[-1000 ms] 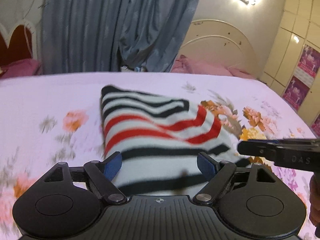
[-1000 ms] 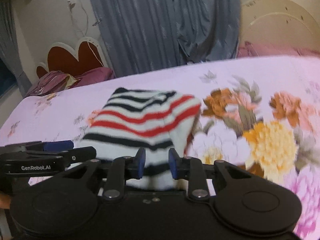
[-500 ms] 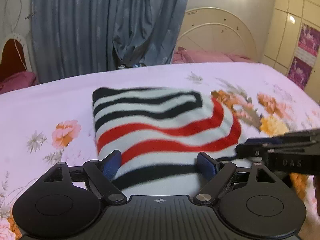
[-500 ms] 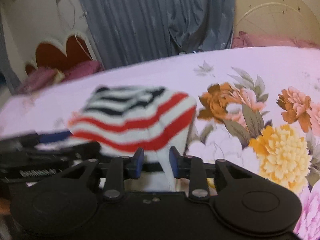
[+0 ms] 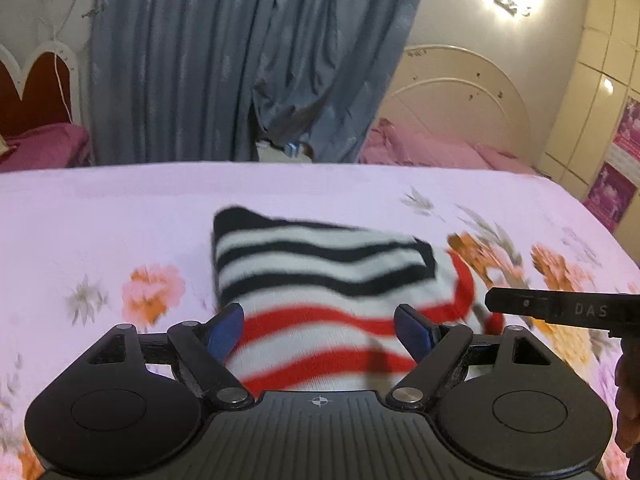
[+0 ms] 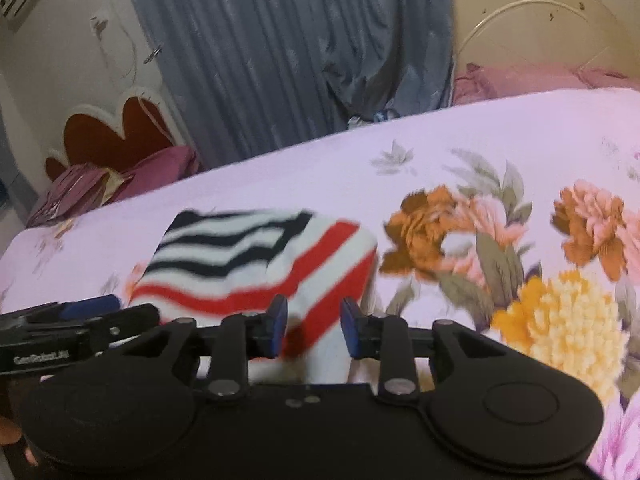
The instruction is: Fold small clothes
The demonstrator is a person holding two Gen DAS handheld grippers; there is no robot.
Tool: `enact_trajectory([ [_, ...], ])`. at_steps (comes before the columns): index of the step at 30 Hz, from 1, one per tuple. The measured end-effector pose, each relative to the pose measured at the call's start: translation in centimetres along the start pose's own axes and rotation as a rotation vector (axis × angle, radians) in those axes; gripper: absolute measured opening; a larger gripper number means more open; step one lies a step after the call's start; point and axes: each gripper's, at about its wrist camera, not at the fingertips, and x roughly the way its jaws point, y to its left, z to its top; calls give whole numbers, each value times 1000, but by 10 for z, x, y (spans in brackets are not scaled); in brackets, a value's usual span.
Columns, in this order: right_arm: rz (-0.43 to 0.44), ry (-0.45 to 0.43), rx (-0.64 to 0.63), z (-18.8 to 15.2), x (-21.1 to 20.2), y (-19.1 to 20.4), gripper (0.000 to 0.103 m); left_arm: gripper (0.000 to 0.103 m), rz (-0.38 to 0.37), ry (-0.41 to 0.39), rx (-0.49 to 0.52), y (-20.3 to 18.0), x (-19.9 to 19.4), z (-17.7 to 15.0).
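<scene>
A small folded garment (image 5: 328, 280) with white, black and red stripes lies on the pink floral bedsheet (image 5: 100, 220). It also shows in the right wrist view (image 6: 256, 264). My left gripper (image 5: 319, 332) is open, its blue pads either side of the garment's near edge. My right gripper (image 6: 313, 326) has its pads a narrow gap apart over the garment's right near corner; cloth lies between them, but I cannot tell if they pinch it. The right gripper (image 5: 560, 312) shows from the side in the left view, the left gripper (image 6: 72, 320) in the right view.
Blue curtains (image 5: 240, 60) hang behind the bed. A cream headboard (image 5: 452, 100) and pink pillows (image 5: 420, 148) are at the back right. A red heart-shaped headboard (image 6: 116, 136) is at the back left. Wardrobe doors (image 5: 600, 100) stand on the right.
Both grippers have shifted over the garment; its black-striped flap now lies farther back and the red stripes are nearer the fingers. The right gripper's pads have opened slightly wider.
</scene>
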Motion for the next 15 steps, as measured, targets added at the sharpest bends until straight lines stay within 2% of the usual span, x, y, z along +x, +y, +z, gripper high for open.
enact_trajectory([
  [5,-2,10,-23,17,29,9,28,81,-2,35,-45,2,35,16],
  [9,-32,35,-87,20,51,16,26,81,17,76,-32,3,60,11],
  [15,-49,37,-121,17,67,9,25,81,5,90,-54,11,70,6],
])
